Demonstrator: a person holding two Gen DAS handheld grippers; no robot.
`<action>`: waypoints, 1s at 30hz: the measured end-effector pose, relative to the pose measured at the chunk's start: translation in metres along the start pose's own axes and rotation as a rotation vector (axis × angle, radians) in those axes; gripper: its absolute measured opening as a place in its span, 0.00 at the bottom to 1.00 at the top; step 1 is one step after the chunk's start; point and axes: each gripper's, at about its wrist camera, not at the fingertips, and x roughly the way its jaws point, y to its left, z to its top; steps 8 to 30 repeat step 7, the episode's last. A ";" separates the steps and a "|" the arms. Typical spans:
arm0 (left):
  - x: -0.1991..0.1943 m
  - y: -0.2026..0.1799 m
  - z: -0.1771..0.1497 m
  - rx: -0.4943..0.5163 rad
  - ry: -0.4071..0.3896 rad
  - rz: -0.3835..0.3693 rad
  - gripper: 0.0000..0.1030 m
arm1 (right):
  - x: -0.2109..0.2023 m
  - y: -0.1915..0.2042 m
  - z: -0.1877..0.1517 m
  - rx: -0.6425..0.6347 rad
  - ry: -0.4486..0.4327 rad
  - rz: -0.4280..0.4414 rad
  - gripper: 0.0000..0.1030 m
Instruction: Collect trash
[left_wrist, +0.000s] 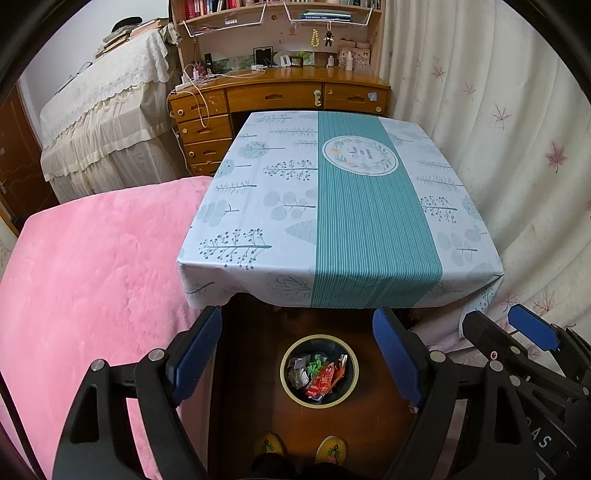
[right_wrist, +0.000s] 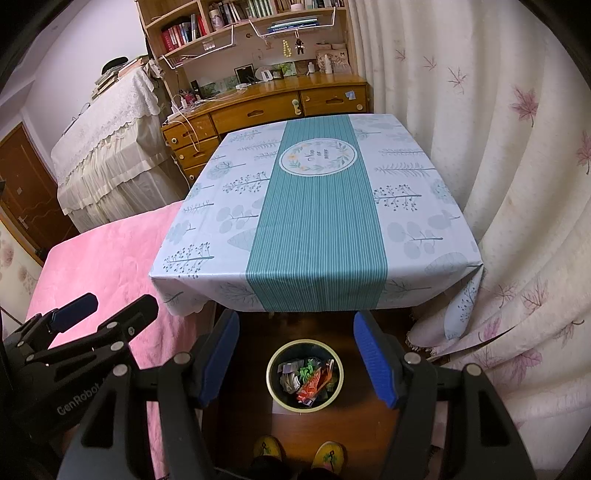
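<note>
A table under a pale tree-print cloth with a green striped runner (left_wrist: 369, 229) fills the middle of the room, a pink bed (left_wrist: 92, 280) to its left, a wooden desk (left_wrist: 280, 94) beyond and leaf-print curtains (left_wrist: 509, 129) at right. On the dark wooden floor near the table's near edge stands a round bin (left_wrist: 319, 370), mouth upward, holding crumpled wrappers (left_wrist: 325, 380), the long orange one lying diagonally. The left gripper (left_wrist: 299, 354) and right gripper (right_wrist: 295, 358) both gape wide, empty, above it. Each view catches the other gripper at its edge; yellow slippers (right_wrist: 330, 454) show below.
</note>
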 end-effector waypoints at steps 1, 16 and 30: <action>0.000 -0.001 0.001 0.000 0.000 0.001 0.80 | 0.000 0.000 0.000 0.000 0.001 0.000 0.63; -0.002 0.003 -0.006 0.006 0.007 -0.001 0.80 | -0.001 0.003 -0.012 -0.001 0.003 -0.002 0.63; -0.002 0.003 -0.006 0.006 0.007 -0.001 0.80 | -0.001 0.003 -0.012 -0.001 0.003 -0.002 0.63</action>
